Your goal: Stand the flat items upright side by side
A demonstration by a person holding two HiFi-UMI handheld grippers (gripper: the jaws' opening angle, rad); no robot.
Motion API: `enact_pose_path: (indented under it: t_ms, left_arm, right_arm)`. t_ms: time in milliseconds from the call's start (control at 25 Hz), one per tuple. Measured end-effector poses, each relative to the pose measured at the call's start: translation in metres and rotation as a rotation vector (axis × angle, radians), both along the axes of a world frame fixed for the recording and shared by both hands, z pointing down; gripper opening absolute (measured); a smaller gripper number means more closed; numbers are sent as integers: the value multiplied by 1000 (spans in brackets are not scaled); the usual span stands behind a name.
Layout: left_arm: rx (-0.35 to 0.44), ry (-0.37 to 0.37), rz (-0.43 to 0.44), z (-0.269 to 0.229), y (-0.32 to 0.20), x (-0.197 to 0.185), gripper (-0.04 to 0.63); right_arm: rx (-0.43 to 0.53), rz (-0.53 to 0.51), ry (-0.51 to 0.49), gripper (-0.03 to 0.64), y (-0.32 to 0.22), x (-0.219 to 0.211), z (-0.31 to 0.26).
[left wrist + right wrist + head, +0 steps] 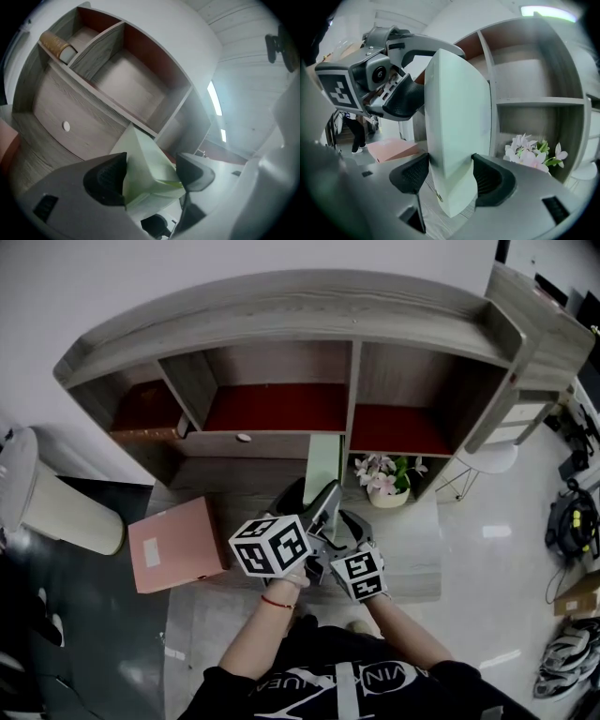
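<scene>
A wood-grain worktop (pixel 412 549) carries a curved hutch (pixel 281 334) whose open compartments are lined in red (pixel 277 407). At the centre, a pale green file box (pixel 323 463) stands upright, at the divider between the middle and right compartments. The left gripper (pixel 152 176) has its jaws closed on one corner of it, and the right gripper (pixel 450 173) has its jaws pressed against both broad faces. A pink folder (pixel 173 545) lies flat at 9 o'clock, overhanging the worktop's left edge. A pot of pale flowers (pixel 386 479) sits at 3 o'clock, just beside the box. A white cylindrical bin (pixel 56 507) stands on dark flooring at far 9 o'clock; glossy pale floor (pixel 497 549) spreads at 3 o'clock.
</scene>
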State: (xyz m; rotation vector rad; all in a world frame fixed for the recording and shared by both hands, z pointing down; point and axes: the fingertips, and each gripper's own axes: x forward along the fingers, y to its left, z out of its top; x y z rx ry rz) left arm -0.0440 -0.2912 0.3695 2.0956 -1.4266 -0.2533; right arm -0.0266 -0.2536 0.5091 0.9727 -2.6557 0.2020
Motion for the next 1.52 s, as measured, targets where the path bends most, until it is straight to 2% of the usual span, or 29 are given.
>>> enact_pose_path:
  t_ms: [80,640,800,960,1120,1240,1360,1520]
  left_arm:
    - [7,20,-6,0,-3,0,324]
    - [23,26,-3,0,-16,3,325]
    - [106,89,11,-2,-14,0,336]
    - [169,159,6,-5,-4,-10,339]
    - [208,100,-55,-6,17,-23,339]
    - [206,66,-127,1,37,-37,339]
    - [189,46,-230,15,65,-57,339]
    - [163,30,-402,37,115,-88,339]
  right_arm:
    - [-1,0,-3,304,-3,1,0]
    - [-21,-18,-1,298,-15,3,0]
    - [-17,-48,22,284,-12,3,0]
    - [33,-104,18,275,-3,4,-14]
    - [82,-160,21,275,10,7,-27]
    - [122,-194,28,275,24,11,-31]
    - [139,-258,25,275,46,10,-27]
    - [125,-399,21,276,76,-3,-15]
